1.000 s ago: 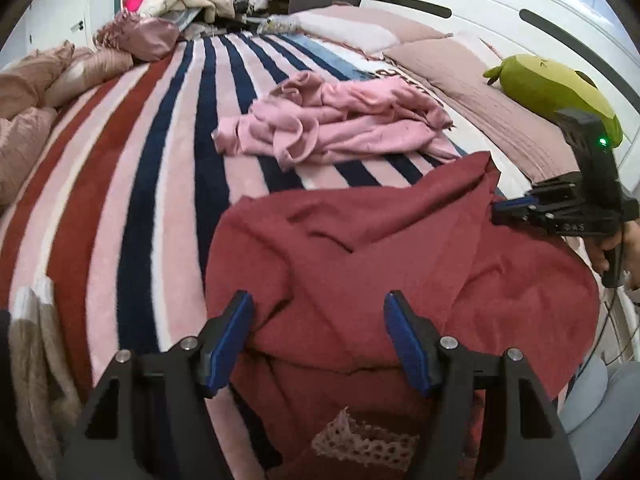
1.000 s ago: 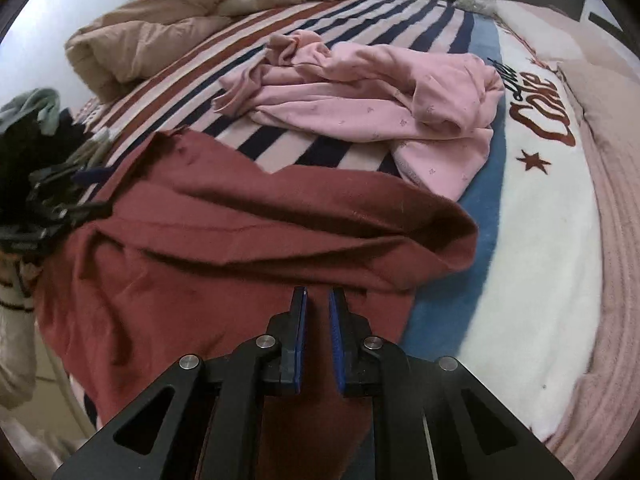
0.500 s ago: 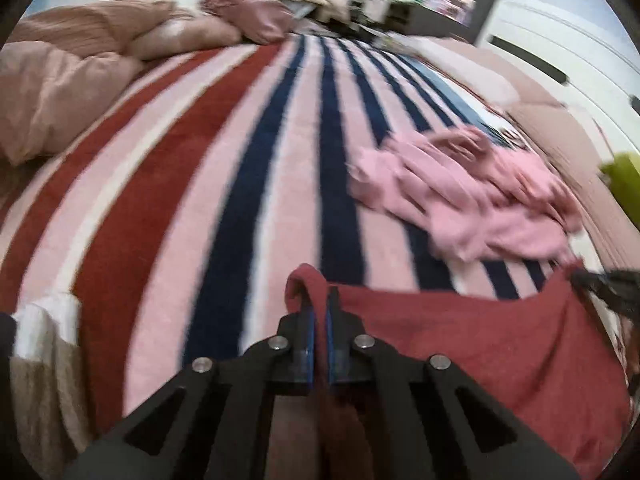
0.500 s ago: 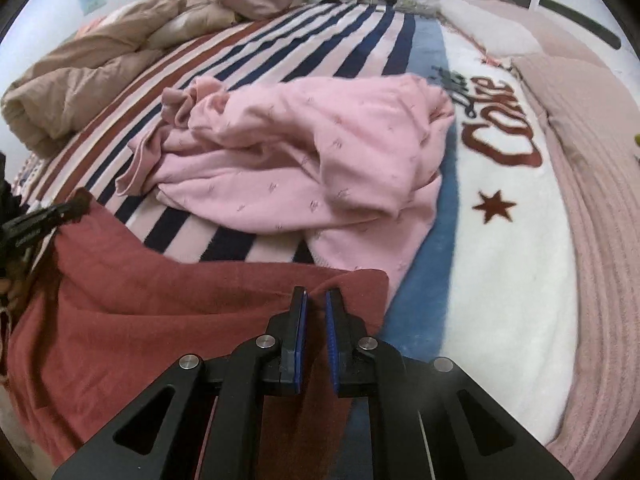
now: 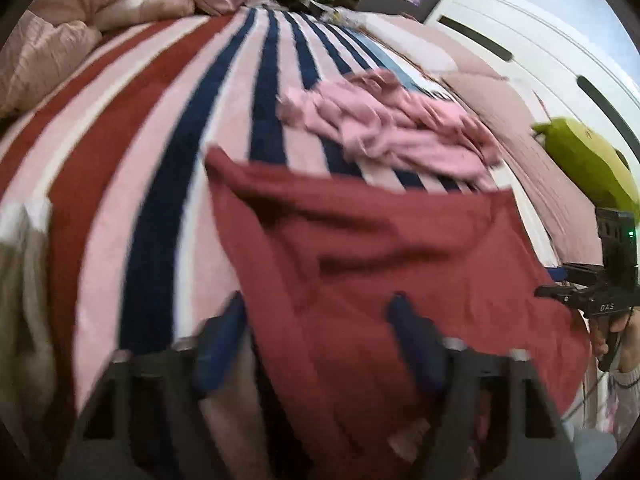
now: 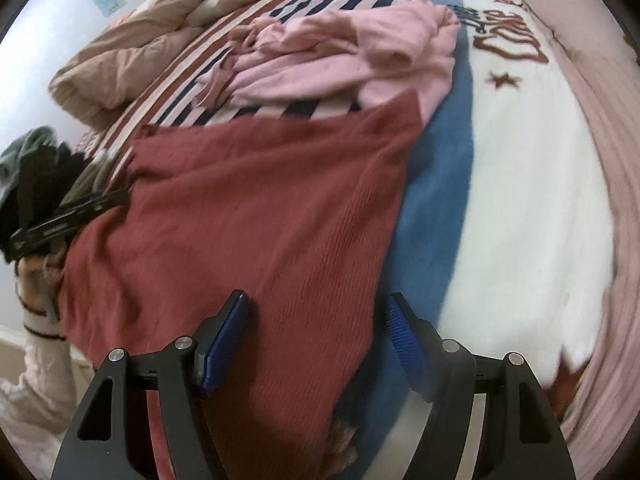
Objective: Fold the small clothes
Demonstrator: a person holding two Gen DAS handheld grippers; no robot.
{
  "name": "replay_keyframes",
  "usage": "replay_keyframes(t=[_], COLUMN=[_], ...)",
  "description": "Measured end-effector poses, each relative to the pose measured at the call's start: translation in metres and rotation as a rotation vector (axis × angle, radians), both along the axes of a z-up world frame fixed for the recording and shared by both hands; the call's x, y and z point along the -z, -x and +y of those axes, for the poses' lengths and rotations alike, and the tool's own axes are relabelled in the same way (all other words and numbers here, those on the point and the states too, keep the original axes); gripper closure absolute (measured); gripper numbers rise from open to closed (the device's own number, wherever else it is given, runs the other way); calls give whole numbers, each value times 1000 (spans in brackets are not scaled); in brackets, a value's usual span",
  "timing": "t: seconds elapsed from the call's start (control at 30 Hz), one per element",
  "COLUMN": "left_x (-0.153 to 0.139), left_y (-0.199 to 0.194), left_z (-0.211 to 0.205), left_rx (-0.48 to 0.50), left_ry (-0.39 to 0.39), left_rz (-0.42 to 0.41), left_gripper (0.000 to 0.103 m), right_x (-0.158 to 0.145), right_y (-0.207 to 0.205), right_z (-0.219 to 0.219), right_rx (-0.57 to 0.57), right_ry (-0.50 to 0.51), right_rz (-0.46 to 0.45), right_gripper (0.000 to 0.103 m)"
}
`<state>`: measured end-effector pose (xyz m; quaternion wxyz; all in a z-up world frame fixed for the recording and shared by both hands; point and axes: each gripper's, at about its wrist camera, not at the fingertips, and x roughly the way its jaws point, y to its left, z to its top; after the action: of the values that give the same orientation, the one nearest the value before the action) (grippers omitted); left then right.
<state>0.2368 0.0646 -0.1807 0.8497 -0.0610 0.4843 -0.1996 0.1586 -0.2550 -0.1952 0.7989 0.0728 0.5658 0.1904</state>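
A dark red knit garment [image 5: 380,264] lies spread on the striped blanket, its far edge folded away from me; it also shows in the right wrist view [image 6: 248,216]. My left gripper [image 5: 320,320] is open and empty above its near left part. My right gripper [image 6: 318,320] is open and empty over its near right edge; it also shows at the right of the left wrist view [image 5: 560,280]. A crumpled pink garment [image 5: 392,132] lies beyond the red one, and shows in the right wrist view [image 6: 344,52].
A striped blanket [image 5: 132,152] covers the bed. Beige quilts [image 6: 132,64] are heaped at the far left. A green plush toy [image 5: 588,160] lies by the white headboard [image 5: 532,40]. More clothes [image 5: 24,300] lie at the near left edge.
Both grippers were shut on the red garment's corners and carried them away from me. Now both have opened, let go and drawn back, leaving the garment spread flatter.
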Motion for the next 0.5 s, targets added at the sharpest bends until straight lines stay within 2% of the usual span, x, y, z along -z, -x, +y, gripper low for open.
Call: replay_keyframes(t=[0.03,0.07,0.1,0.13,0.27,0.4,0.47,0.5], left_x=[0,-2,-6,-13,-42,-52,-43,-39], left_y=[6,11,11,17,31,36,34,35], left_z=[-1,-1,0,0,7,21,18,14], left_rx=[9,16,18,16,21,36,7,-10], left_ry=[10,26,34,40,94,161,96,37], left_rz=[-7,-22,-36,-75,-146,-100,-68,-63], left_gripper=[65,87,97,97,97,97,93,78], right_x=[-2,-4,-7,-13,-39,-54,-50,-47], right_y=[8,13,16,20,41,62,67,69], right_z=[-1,-2,-2,-2,-3,-12,-14,-15], right_rx=[9,11,10,13,-7,-6,10,22], right_ry=[-13,-27,-39,-36,-29,-87,-62,-44], right_rz=[-14,-26,-40,-65,-163,-178,-165,-157], right_gripper=[50,77,91,99,101,101,98,97])
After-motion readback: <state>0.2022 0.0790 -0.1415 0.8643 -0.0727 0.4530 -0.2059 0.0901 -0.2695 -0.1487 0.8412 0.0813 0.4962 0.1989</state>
